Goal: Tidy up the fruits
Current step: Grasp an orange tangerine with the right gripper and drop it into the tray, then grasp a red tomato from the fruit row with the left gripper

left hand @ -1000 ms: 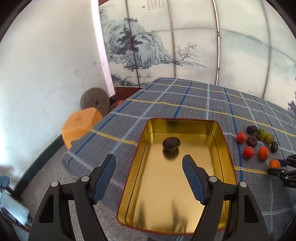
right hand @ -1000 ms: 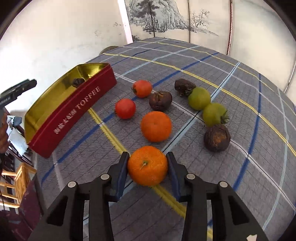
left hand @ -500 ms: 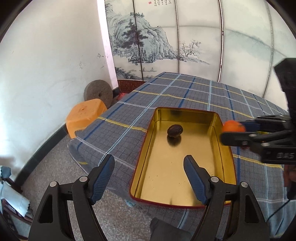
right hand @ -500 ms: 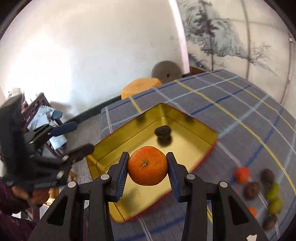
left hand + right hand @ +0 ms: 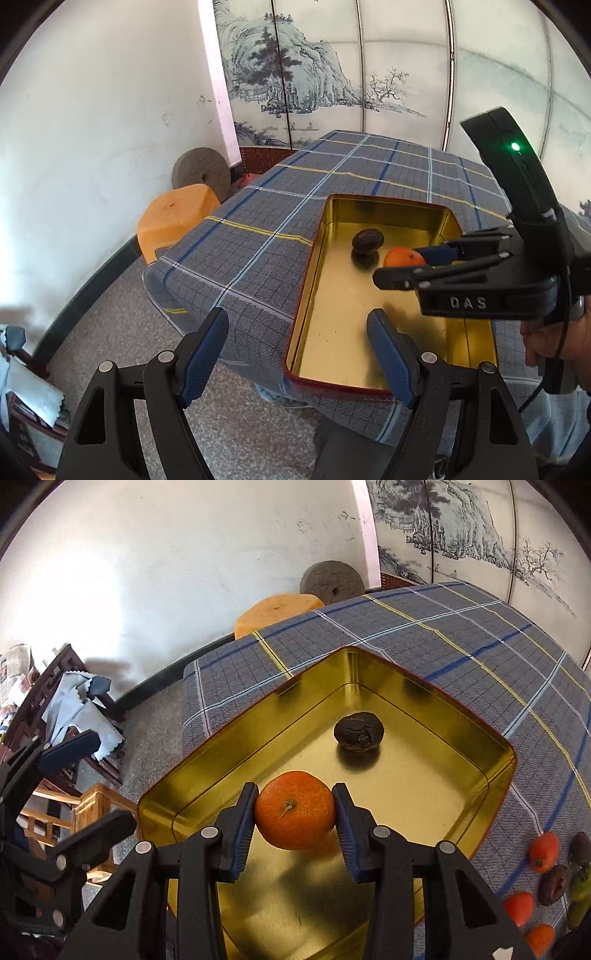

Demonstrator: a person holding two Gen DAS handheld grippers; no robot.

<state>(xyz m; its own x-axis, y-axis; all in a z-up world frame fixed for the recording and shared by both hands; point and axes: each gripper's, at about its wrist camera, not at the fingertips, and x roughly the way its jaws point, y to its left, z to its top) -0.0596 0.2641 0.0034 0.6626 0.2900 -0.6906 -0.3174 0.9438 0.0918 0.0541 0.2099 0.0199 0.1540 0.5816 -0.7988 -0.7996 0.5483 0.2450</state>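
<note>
Orange carried over the tin

The right gripper, clamped on the orange, hangs above the gold tin near 1 dark fruit; next, likely lowering and release. The left gripper stands apart, empty.

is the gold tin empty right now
No, a dark wrinkled fruit already lies on the floor of the gold tin, and the right hand-held gripper holds an orange over it.
</note>
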